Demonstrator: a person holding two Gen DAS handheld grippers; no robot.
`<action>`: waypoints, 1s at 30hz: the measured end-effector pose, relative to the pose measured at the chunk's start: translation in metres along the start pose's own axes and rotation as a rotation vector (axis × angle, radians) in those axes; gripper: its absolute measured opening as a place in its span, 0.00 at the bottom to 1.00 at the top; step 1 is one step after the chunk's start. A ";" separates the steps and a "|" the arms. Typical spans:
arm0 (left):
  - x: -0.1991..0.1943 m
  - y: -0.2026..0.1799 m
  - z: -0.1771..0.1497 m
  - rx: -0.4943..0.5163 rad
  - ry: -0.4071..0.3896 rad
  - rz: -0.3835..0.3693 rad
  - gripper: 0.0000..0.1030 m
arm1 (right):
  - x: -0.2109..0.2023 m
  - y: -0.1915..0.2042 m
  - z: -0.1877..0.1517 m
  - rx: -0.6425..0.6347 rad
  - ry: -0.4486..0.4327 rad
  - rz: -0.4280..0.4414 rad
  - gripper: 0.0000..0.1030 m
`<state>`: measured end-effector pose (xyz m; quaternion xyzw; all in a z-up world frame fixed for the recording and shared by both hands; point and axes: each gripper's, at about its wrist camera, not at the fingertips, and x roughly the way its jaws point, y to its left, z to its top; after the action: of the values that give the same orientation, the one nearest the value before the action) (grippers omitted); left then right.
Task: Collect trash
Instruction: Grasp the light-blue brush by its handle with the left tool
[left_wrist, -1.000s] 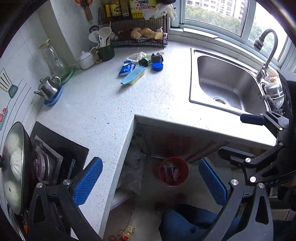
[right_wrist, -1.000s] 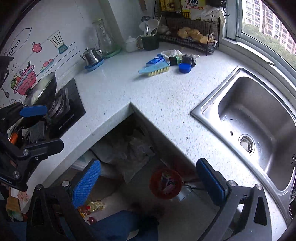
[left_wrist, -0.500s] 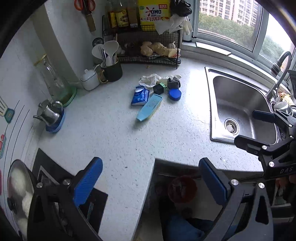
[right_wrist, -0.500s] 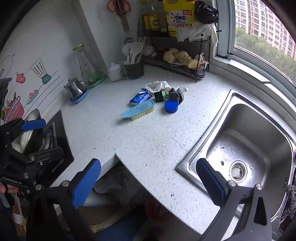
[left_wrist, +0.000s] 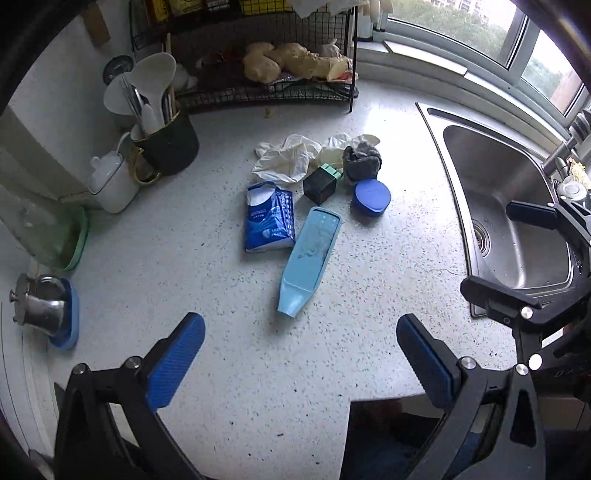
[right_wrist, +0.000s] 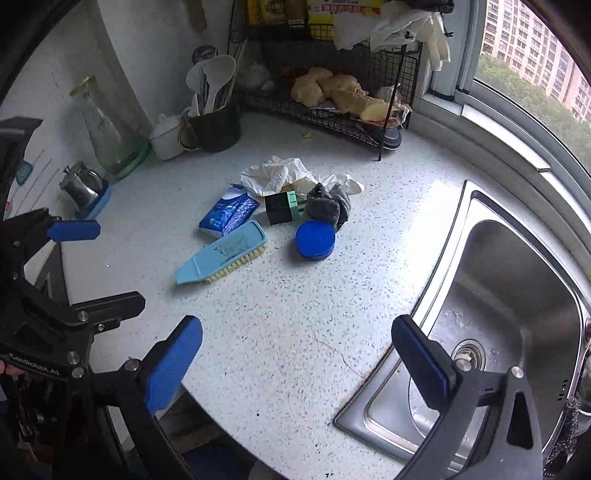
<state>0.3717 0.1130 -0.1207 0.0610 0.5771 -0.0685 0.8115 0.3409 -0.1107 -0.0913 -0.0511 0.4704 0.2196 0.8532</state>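
Now we hold our left gripper (left_wrist: 301, 363) and right gripper (right_wrist: 297, 363) above the counter (left_wrist: 229, 332), both spread wide and empty, so either can reach the trash pile (left_wrist: 317, 177) at twelve o'clock beside the brush (left_wrist: 310, 258).

Trash cluster mid tabletop (left_wrist: 184, 258), in front of wire rack (left_wrist: 266, 92). Tissue pack (left_wrist: 269, 221) left of scrub brush (left_wrist: 310, 258); small box (left_wrist: 320, 182) behind brush; round lid (left_wrist: 371, 196) right of box; crumpled rag (left_wrist: 362, 160) behind lid; crumpled paper (left_wrist: 286, 158) rearmost. Sink (left_wrist: 517, 221) right. Utensil holder (left_wrist: 166, 144), jug (left_wrist: 110, 181) rear left.
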 end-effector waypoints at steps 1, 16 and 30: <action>0.010 0.003 0.005 0.003 0.016 -0.013 1.00 | 0.008 0.000 0.003 -0.006 0.015 -0.010 1.00; 0.117 0.021 0.033 0.038 0.191 -0.134 0.76 | 0.065 -0.033 0.023 0.110 0.160 -0.047 0.87; 0.115 0.004 0.034 0.071 0.170 -0.170 0.37 | 0.089 -0.053 0.028 0.158 0.188 -0.020 0.84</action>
<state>0.4412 0.1064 -0.2182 0.0463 0.6443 -0.1521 0.7481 0.4262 -0.1209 -0.1558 -0.0086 0.5636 0.1673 0.8088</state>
